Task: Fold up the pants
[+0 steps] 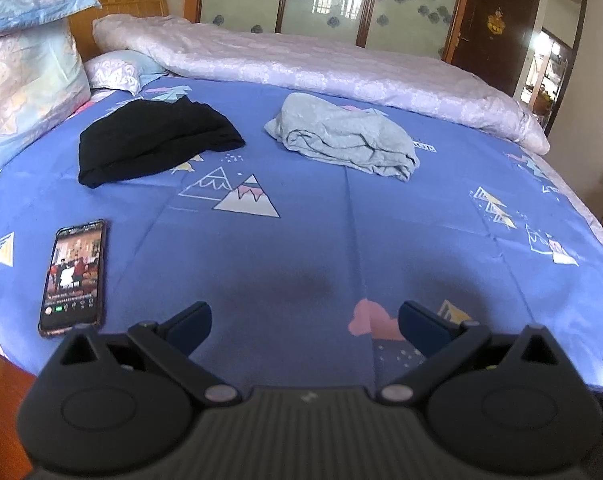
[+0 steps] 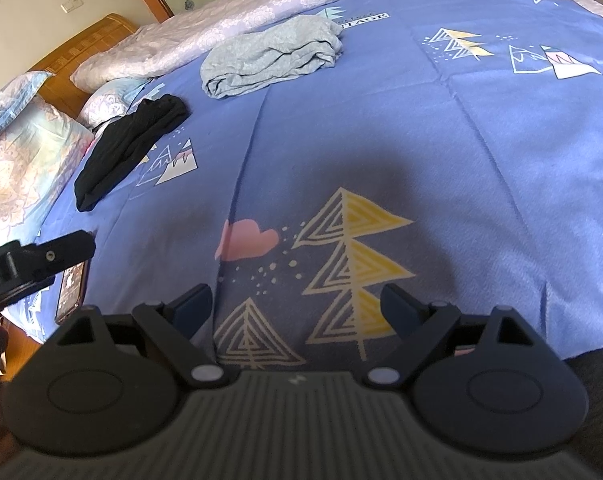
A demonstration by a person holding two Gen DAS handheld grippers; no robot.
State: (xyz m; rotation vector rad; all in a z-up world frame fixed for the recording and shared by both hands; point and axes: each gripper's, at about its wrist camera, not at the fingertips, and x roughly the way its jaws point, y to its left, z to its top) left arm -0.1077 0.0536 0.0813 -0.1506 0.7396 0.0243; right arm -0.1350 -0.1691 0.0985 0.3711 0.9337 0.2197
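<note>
Ahead of my fingers, well beyond reach, the grey pants (image 1: 343,138) lie bundled on the blue patterned sheet (image 1: 421,216), just before the rolled lilac quilt (image 1: 321,64). Left of them, apart, sits a folded black garment (image 1: 153,142). My left gripper (image 1: 304,322) hovers over bare sheet with jaws spread wide, holding nothing; a lit phone (image 1: 75,276) lies just off its left finger. My right gripper (image 2: 297,308) likewise gapes wide and empty above the yellow tree print (image 2: 361,248).
</note>
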